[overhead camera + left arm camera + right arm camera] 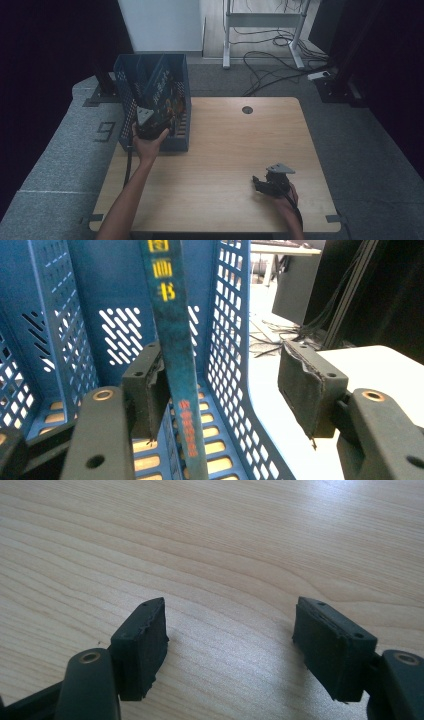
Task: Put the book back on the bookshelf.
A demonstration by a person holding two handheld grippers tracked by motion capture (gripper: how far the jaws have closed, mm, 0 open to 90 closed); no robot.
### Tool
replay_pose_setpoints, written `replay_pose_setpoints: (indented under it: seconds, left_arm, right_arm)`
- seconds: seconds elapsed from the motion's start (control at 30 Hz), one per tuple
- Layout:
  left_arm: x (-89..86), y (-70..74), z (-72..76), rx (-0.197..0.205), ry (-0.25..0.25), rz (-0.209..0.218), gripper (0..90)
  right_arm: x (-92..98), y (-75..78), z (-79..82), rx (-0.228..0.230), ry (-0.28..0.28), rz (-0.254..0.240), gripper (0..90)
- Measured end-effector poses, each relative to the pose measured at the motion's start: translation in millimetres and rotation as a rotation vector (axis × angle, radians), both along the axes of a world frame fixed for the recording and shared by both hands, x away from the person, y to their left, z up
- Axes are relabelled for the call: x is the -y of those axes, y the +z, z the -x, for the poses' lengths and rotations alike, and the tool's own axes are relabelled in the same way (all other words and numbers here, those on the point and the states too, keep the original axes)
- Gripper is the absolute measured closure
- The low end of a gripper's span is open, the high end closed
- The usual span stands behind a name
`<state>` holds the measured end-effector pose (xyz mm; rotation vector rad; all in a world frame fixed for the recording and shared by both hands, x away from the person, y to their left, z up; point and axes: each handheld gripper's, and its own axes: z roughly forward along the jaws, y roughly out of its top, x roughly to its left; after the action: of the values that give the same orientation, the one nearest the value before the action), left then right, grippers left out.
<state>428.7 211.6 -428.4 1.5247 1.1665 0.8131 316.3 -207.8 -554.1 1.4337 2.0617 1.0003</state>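
Your left tongs [225, 385] stand wide at the blue basket [177, 75], with the book [172, 345] between the pads. Its spine runs just beside one pad, maybe brushing it, while the other pad is well clear, outside the basket's mesh wall. So the book is not gripped: it stands nearly upright in the basket's compartment, leaning a little and resting on the slotted floor. That looks like a release, the book left to stand on its own against the divider. Back the tongs out straight, so the near pad doesn't drag the spine and tip it.

Your right tongs [261, 184] rest low over the near right part of the table [235, 150], jaws wide with nothing between them and bare wood under the pads, apparently parked out of the way.

The table is pale wood with visible grain and a round cable hole [247, 110] near its far edge. The basket sits at its far left corner. Around it is grey carpet, with loose cables [270, 65] and a metal frame's legs [227, 35] beyond, and the room's sides are dark.
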Motion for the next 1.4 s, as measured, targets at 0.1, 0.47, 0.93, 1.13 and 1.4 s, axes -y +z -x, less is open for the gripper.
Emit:
replay_pose_setpoints:
  seconds: [0.1, 0.47, 0.93, 1.13, 1.4]
  left_arm:
    - [-0.9, -0.1, 3.1, -0.003, -0.006, -0.003, 38.5]
    - [-4.4, -5.5, 19.8, -0.016, -0.024, -0.011, 37.7]
    - [-10.3, -11.6, 46.7, -0.015, -0.067, 0.023, 37.7]
    - [-13.3, -15.2, 54.7, -0.052, -0.103, 0.046, 37.7]
    - [-17.1, -16.7, 70.1, -0.099, -0.138, 0.075, 37.5]
  right_arm:
    - [-0.3, 0.0, 0.1, 0.000, 0.000, 0.004, 29.0]
    - [-1.3, -0.1, 0.0, 0.001, 0.000, 0.015, 28.9]
    - [-2.9, -0.1, -0.5, 0.002, -0.001, 0.025, 28.5]
    - [-3.1, -0.1, -0.5, 0.002, 0.000, 0.027, 28.5]
    - [-0.8, 0.0, -3.4, 0.000, -0.001, 0.005, 28.5]
